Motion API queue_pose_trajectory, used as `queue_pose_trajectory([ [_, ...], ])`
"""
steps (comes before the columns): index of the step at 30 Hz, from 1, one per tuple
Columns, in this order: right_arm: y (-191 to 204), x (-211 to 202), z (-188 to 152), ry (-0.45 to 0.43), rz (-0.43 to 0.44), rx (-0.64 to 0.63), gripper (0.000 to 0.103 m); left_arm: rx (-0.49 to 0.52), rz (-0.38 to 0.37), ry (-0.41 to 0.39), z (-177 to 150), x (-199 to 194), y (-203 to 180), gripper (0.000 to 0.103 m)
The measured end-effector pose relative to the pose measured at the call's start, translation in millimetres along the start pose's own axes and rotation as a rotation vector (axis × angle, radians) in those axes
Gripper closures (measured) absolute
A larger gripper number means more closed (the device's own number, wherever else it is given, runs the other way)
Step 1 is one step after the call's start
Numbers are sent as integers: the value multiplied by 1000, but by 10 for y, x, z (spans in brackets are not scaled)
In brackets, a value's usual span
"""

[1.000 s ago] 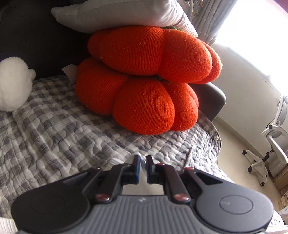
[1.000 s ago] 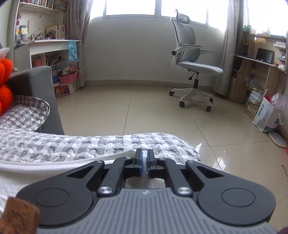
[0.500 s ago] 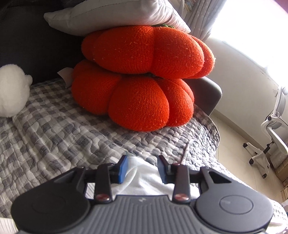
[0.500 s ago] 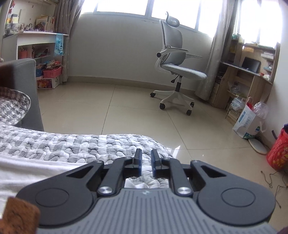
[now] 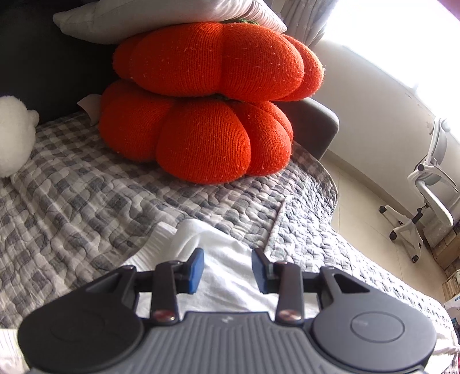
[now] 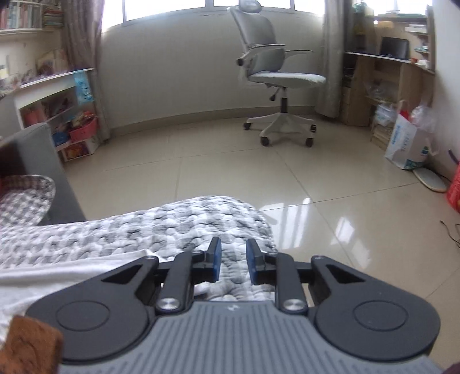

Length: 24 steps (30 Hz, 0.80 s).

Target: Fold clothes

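1. Left wrist view: the left gripper [image 5: 227,269] is released, its blue pads spread wide with nothing between them. It hovers over the white garment [image 5: 221,267], which lies on the grey checked quilt [image 5: 86,201] directly beneath and just ahead of the fingers.
2. Past the garment's far edge, two orange pumpkin cushions [image 5: 207,109] sit stacked on the quilt, with a grey pillow [image 5: 161,17] resting on top of the upper one.
3. A white plush toy [image 5: 14,138] rests on the quilt well to the left of the cushions; an office chair [image 5: 431,184] stands on the floor far to their right.
4. Right wrist view: the right gripper [image 6: 232,261] is also released, pads apart and gripping nothing, above the quilt [image 6: 172,224] near its rounded end.
5. The white garment [image 6: 57,273] lies on the quilt to the left of this gripper, its edge running under the left finger's linkage.
6. Beyond the quilt's end is tiled floor [image 6: 230,172], with the office chair [image 6: 276,77] by the window wall, shelves [image 6: 57,109] left of it and a desk [image 6: 388,86] right of it.
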State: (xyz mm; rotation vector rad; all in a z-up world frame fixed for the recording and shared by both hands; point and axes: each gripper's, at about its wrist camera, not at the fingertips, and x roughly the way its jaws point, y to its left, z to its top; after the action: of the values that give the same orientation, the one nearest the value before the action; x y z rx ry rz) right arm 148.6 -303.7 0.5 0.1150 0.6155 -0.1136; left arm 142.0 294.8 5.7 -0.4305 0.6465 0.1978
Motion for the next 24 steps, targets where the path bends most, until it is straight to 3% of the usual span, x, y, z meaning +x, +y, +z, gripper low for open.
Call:
queue_pose_trajectory([
  [4, 248, -22, 8, 80, 195, -132, 80, 43, 0, 27, -52, 36, -103, 66],
  [6, 365, 35, -15, 132, 230, -189, 80, 63, 5, 31, -66, 43, -141, 66],
  [8, 423, 129, -40, 149, 195, -206, 81, 70, 4, 35, -72, 53, -154, 65],
  [11, 370, 215, -39, 44, 87, -124, 88, 74, 3, 41, -77, 69, -152, 65],
  [12, 352, 244, -39, 9, 51, -97, 87, 74, 4, 43, -78, 76, -150, 65],
  [13, 318, 257, -32, -5, 29, -71, 77, 75, 4, 45, -77, 81, -148, 65],
  [16, 167, 249, 9, 14, 4, 0, 77, 79, 3, 52, -81, 95, -144, 63],
  [19, 16, 241, 51, 32, -21, 71, 70, 72, 4, 63, -84, 117, -130, 63],
  [21, -35, 208, 46, 44, -57, 57, 68, 62, -1, 71, -83, 123, -120, 63],
  [24, -156, 150, 19, 91, -38, 134, 66, 60, 0, 71, -85, 114, -119, 63],
])
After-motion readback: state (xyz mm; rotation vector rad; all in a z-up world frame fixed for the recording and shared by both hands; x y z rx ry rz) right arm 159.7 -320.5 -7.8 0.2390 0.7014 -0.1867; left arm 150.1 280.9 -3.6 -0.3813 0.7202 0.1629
